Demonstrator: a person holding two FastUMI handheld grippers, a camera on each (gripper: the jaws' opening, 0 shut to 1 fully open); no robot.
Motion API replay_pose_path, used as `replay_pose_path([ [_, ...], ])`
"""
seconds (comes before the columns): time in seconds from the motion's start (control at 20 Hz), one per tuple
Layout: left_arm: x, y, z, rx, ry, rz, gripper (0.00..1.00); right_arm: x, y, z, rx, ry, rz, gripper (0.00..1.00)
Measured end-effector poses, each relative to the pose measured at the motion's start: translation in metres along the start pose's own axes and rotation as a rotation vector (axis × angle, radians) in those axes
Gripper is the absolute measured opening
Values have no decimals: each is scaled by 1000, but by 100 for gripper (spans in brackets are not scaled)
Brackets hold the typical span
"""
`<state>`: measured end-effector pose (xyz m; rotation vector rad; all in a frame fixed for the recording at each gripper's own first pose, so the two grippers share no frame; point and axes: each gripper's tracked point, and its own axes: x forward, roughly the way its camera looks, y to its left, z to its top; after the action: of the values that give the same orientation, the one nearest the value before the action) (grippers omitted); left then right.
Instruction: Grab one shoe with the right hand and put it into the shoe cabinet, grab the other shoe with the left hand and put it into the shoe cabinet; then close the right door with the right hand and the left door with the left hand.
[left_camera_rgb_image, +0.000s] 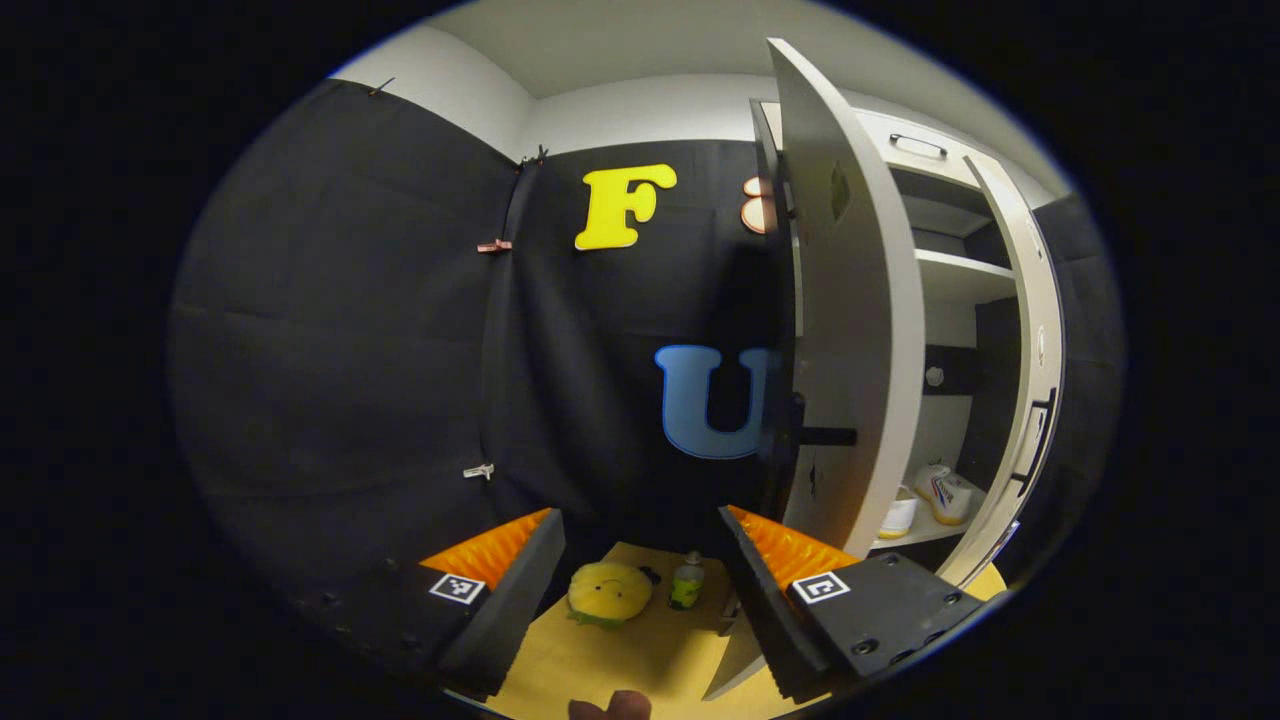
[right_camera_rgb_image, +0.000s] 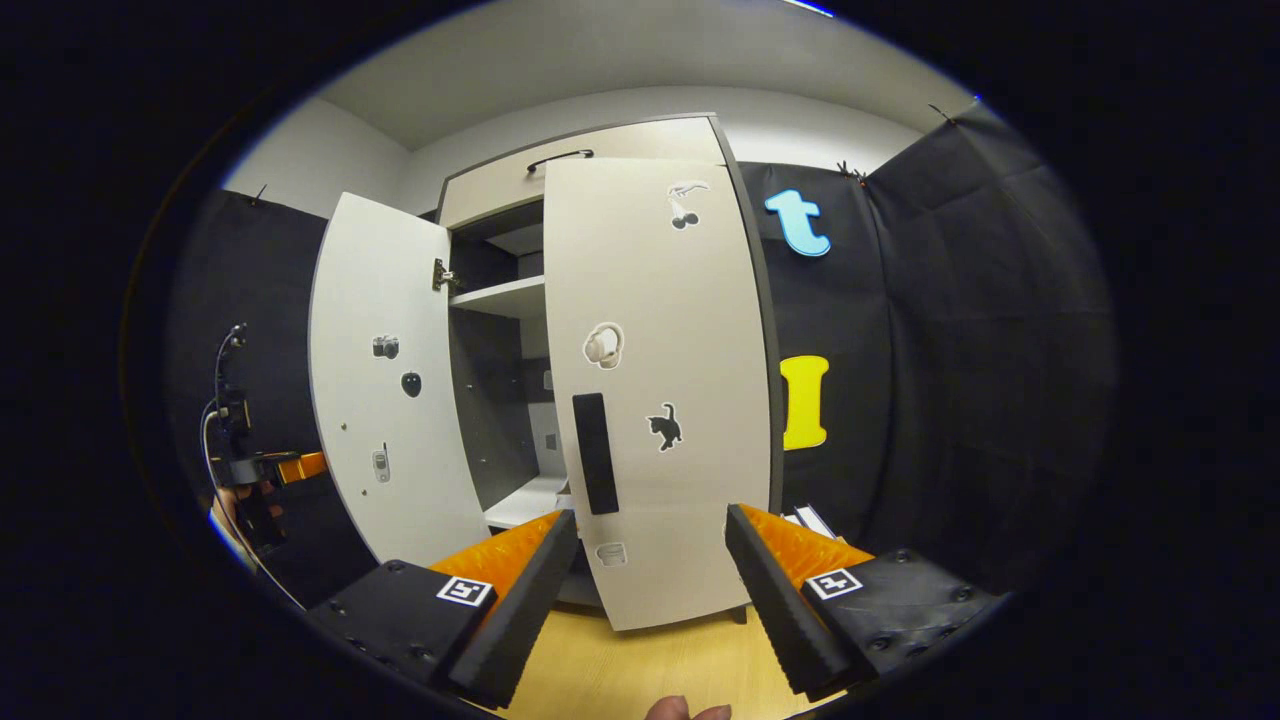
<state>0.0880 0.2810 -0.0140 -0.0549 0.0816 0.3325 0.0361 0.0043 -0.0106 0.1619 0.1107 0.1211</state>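
Note:
Two white shoes (left_camera_rgb_image: 945, 492) (left_camera_rgb_image: 898, 515) rest side by side on the low shelf inside the white shoe cabinet (left_camera_rgb_image: 965, 275). In the left gripper view the left door (left_camera_rgb_image: 850, 330) stands wide open, seen nearly edge-on just right of my left gripper (left_camera_rgb_image: 640, 530), which is open and holds nothing. In the right gripper view my right gripper (right_camera_rgb_image: 652, 520) is open and empty, close in front of the right door (right_camera_rgb_image: 660, 380) and just below its black handle (right_camera_rgb_image: 594, 452). That door is partly swung in; the left door (right_camera_rgb_image: 385, 380) stays open. The left gripper (right_camera_rgb_image: 265, 470) shows far left, held by a hand.
On the wooden floor (left_camera_rgb_image: 640, 660) beside the cabinet lie a yellow plush toy (left_camera_rgb_image: 608, 592) and a small bottle (left_camera_rgb_image: 686, 580). An upper shelf (right_camera_rgb_image: 500, 297) is bare. Black cloth walls close in the booth on both sides.

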Motion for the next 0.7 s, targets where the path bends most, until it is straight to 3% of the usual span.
replay_pose_path([
  [0.3,0,-11,2,20,-31,-4,94,-1,-14,3,1,-3,-28,98],
  [0.7,-15,-47,3,29,-32,-32,95,-5,-11,0,12,9,-1,98],
])
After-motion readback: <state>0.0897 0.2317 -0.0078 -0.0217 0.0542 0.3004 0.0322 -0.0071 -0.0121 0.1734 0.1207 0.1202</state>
